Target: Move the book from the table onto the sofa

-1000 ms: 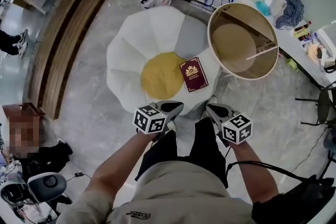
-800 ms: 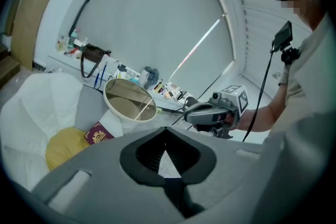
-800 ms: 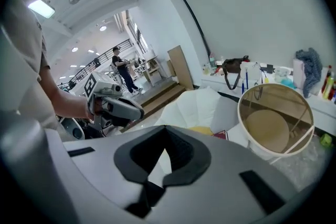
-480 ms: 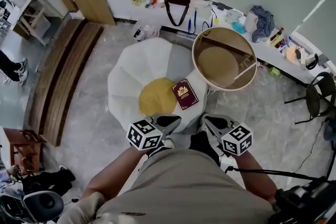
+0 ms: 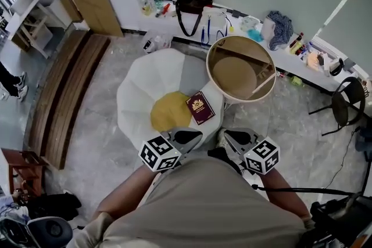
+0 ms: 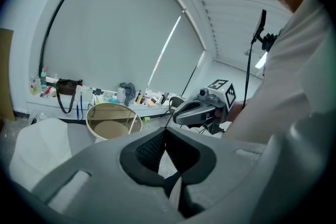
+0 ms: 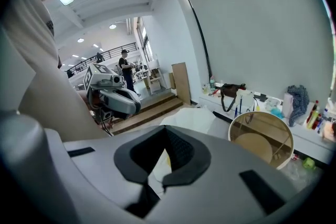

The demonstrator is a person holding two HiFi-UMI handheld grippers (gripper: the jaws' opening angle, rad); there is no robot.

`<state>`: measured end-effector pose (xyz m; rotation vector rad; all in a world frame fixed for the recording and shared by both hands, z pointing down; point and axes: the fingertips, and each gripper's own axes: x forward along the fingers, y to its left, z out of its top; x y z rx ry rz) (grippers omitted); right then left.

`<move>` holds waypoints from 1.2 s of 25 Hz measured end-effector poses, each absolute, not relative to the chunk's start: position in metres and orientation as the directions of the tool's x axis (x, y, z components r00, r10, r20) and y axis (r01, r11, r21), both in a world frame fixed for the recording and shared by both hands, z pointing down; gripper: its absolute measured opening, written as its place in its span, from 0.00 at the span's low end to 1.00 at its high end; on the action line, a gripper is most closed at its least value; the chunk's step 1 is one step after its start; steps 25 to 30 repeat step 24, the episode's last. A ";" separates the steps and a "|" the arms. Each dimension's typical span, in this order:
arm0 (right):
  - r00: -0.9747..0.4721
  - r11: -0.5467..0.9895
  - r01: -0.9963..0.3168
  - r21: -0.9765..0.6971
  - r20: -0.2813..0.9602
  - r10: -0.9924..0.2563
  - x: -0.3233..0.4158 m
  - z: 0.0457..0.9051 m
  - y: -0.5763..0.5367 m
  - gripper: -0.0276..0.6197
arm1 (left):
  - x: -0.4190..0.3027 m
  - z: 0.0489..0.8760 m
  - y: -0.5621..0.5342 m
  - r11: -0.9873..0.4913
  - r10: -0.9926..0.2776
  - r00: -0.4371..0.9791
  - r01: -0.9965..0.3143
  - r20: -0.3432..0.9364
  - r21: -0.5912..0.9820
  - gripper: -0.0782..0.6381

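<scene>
The maroon book [image 5: 200,108] lies flat on the white petal-shaped sofa [image 5: 145,90], at the right edge of its yellow cushion [image 5: 168,114]. The round glass-topped table [image 5: 210,58] stands just right of the sofa with nothing on it. My left gripper [image 5: 189,136] and right gripper [image 5: 232,137] hover side by side near the person's body, above the sofa's near edge, apart from the book. Both are shut and hold nothing. The left gripper view shows shut jaws [image 6: 165,132], the right gripper [image 6: 202,110] and the table [image 6: 93,110]. The right gripper view shows shut jaws [image 7: 165,134].
A low white ledge [image 5: 232,20] along the far wall carries a black bag, bottles and a blue cloth. Wooden steps [image 5: 64,90] run down the left. A wooden board [image 5: 96,3] leans on the wall. A black chair [image 5: 349,104] stands at right.
Both grippers have risen and drawn back toward the body, still shut and empty. The view has lifted, so sofa and table look smaller. The book stays on the sofa.
</scene>
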<state>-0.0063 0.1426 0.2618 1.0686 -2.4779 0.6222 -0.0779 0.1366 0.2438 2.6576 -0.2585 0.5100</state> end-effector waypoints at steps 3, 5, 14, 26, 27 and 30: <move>-0.640 0.631 -0.745 -0.218 0.500 -0.583 -0.011 0.260 0.147 0.06 | -0.083 0.247 0.138 -0.895 -0.105 0.914 -0.259 0.391 0.364 0.12; -0.638 0.635 -0.744 -0.208 0.504 -0.582 -0.015 0.260 0.149 0.06 | -0.088 0.248 0.138 -0.891 -0.108 0.915 -0.263 0.389 0.371 0.12; -0.649 0.653 -0.729 -0.205 0.510 -0.565 -0.031 0.263 0.155 0.06 | -0.105 0.258 0.140 -0.883 -0.126 0.910 -0.285 0.395 0.374 0.12; -0.643 0.678 -0.717 -0.163 0.529 -0.553 -0.041 0.265 0.149 0.06 | -0.115 0.268 0.130 -0.877 -0.143 0.908 -0.301 0.394 0.375 0.12; -0.643 0.678 -0.717 -0.163 0.529 -0.553 -0.041 0.265 0.149 0.06 | -0.115 0.268 0.130 -0.877 -0.143 0.908 -0.301 0.394 0.375 0.12; -0.643 0.678 -0.717 -0.163 0.529 -0.553 -0.041 0.265 0.149 0.06 | -0.115 0.268 0.130 -0.877 -0.143 0.908 -0.301 0.394 0.375 0.12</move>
